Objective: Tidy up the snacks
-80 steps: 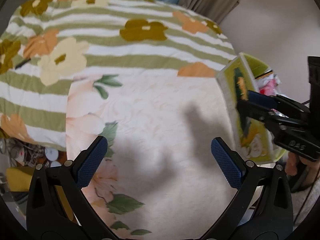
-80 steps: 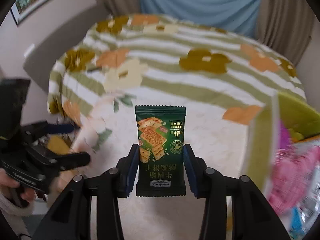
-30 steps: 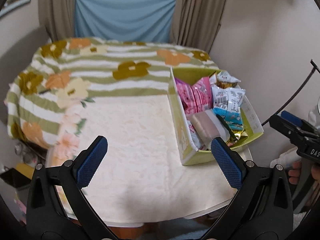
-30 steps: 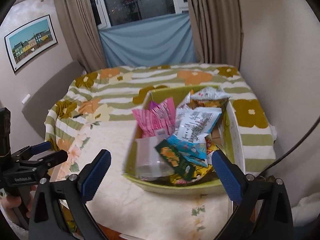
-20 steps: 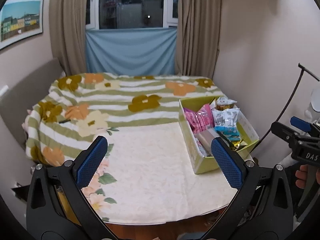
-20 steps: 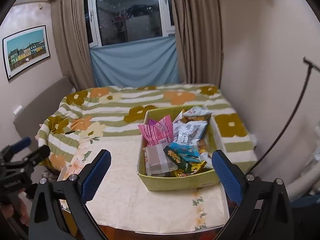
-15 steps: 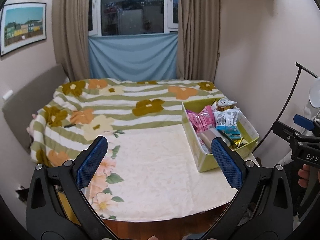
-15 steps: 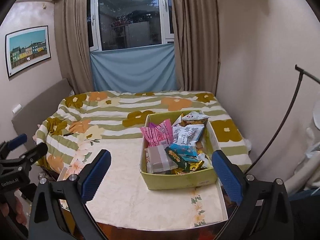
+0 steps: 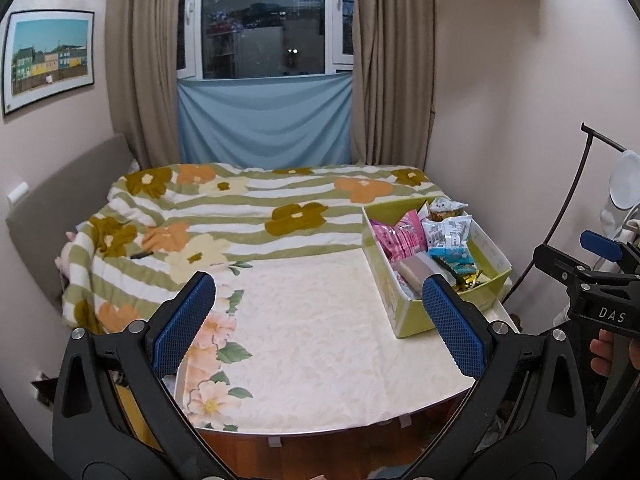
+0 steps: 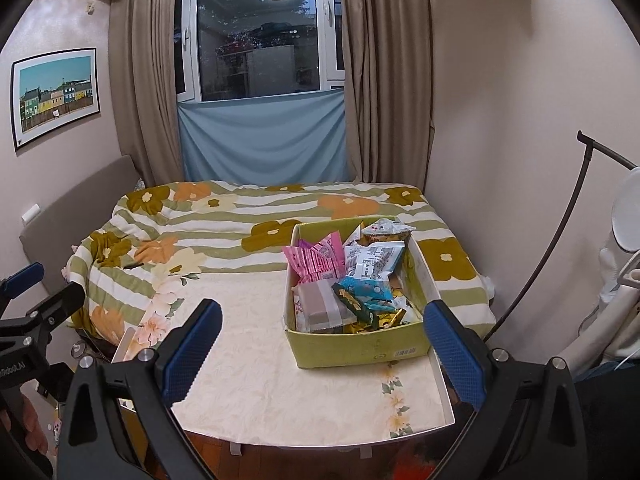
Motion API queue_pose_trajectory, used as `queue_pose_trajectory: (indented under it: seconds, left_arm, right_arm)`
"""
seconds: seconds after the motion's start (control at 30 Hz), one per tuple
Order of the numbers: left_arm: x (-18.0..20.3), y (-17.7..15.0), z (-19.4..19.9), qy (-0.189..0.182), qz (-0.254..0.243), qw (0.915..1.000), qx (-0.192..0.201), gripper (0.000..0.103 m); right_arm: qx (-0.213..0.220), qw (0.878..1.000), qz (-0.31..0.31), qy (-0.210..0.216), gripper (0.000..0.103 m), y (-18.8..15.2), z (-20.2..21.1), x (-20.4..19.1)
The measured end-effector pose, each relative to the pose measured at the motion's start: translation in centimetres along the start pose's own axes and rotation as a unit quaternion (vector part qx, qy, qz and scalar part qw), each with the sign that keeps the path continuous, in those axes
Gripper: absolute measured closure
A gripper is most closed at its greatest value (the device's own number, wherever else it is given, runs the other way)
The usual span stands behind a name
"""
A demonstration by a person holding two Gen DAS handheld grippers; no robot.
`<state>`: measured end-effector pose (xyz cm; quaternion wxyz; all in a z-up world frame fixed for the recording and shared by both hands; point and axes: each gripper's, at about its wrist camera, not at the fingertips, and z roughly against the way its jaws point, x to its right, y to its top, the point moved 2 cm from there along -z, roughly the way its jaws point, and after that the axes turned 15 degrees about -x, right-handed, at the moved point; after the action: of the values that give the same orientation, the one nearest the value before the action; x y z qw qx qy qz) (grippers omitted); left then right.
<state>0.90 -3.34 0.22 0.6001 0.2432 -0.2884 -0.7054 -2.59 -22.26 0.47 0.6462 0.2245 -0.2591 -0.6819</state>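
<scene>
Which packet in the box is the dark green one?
The dark green packet lies slanted in the box near its front wall, between the grey-brown packet and the blue packet; the pink packets stand behind.

Walls: pale pinkish-beige.
Window (image 10: 260, 36): dark outside, ceiling lamp reflected in glass.
Curtains (image 10: 380, 80): brown, both sides.
Blue cloth (image 10: 262, 140): across window's lower part.
Picture (image 10: 56, 96): framed, left wall.
Bed (image 9: 248, 208): striped floral blanket.

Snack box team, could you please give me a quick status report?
Left gripper open, empty. Right gripper open, empty, well short of the box. Snacks piled in the green box on the table. Nothing in the way.
</scene>
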Motion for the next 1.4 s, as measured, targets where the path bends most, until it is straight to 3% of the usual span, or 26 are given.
queue_pose_trajectory:
  seconds: [1.4]
  left_arm:
    - [-0.7,1.4,-1.0,0.007,0.001,1.0,-0.001,0.0]
  right_arm:
    - [-0.004,1.0,-0.003,-0.001,0.003,-0.4,-0.2,-0.2]
